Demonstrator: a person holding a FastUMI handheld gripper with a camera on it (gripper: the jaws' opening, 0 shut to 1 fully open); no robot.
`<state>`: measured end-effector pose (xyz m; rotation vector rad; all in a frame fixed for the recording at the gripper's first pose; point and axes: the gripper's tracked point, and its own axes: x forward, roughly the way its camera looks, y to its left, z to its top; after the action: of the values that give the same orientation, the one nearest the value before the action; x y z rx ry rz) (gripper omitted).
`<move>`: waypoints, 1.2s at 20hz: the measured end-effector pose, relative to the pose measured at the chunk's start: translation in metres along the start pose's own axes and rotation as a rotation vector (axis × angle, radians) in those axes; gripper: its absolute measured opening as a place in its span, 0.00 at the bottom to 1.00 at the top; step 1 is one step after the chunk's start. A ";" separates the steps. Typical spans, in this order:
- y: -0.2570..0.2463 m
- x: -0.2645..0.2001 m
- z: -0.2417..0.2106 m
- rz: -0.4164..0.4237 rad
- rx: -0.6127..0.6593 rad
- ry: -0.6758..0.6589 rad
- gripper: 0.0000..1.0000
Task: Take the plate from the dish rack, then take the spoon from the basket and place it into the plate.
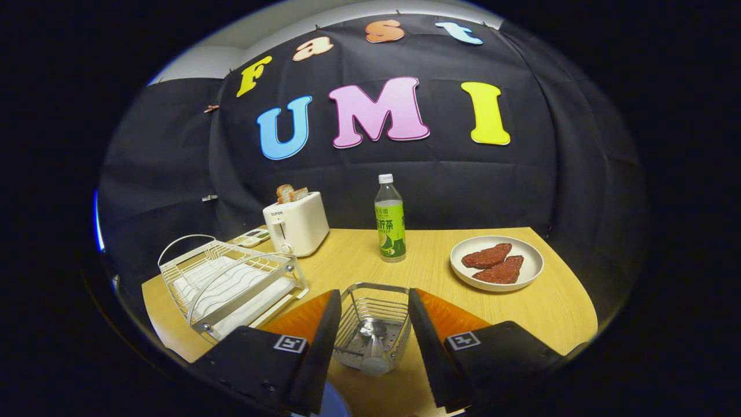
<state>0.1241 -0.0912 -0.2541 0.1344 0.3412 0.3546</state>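
Note:
A wire metal basket (370,307) stands on the wooden table (428,255), right between my gripper's fingers. A spoon (374,347) lies inside it, bowl toward the far side and pale handle pointing back at me. My gripper (373,295) is open, its fingers flanking the basket without touching the spoon. To the left of the fingers sits a white wire dish rack (228,281) on a white tray; I cannot tell if a plate stands in it. Beyond the right finger rests a round pale plate (535,263) holding two reddish-brown slices (495,263).
A white toaster (296,226) with bread slices in it stands behind the rack, with a small flat device (253,236) beside it. A green-labelled bottle (389,223) is upright beyond the basket. The table's edges run close past the rack on the left and past the plate on the right.

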 end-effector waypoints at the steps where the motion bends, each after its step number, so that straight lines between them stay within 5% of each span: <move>1: -0.001 0.001 -0.001 -0.003 0.003 -0.003 0.68; 4: -0.002 0.004 -0.009 -0.007 -0.005 0.024 0.49; 7: -0.002 0.007 -0.008 -0.017 -0.026 0.020 0.46; 10: -0.003 0.006 -0.011 -0.039 -0.037 0.034 0.24; 17: 0.006 0.001 -0.010 -0.017 -0.055 0.082 0.21; 24: 0.009 -0.028 0.054 0.010 -0.063 0.023 0.21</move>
<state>0.1155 -0.0967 -0.1933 0.0705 0.3523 0.3770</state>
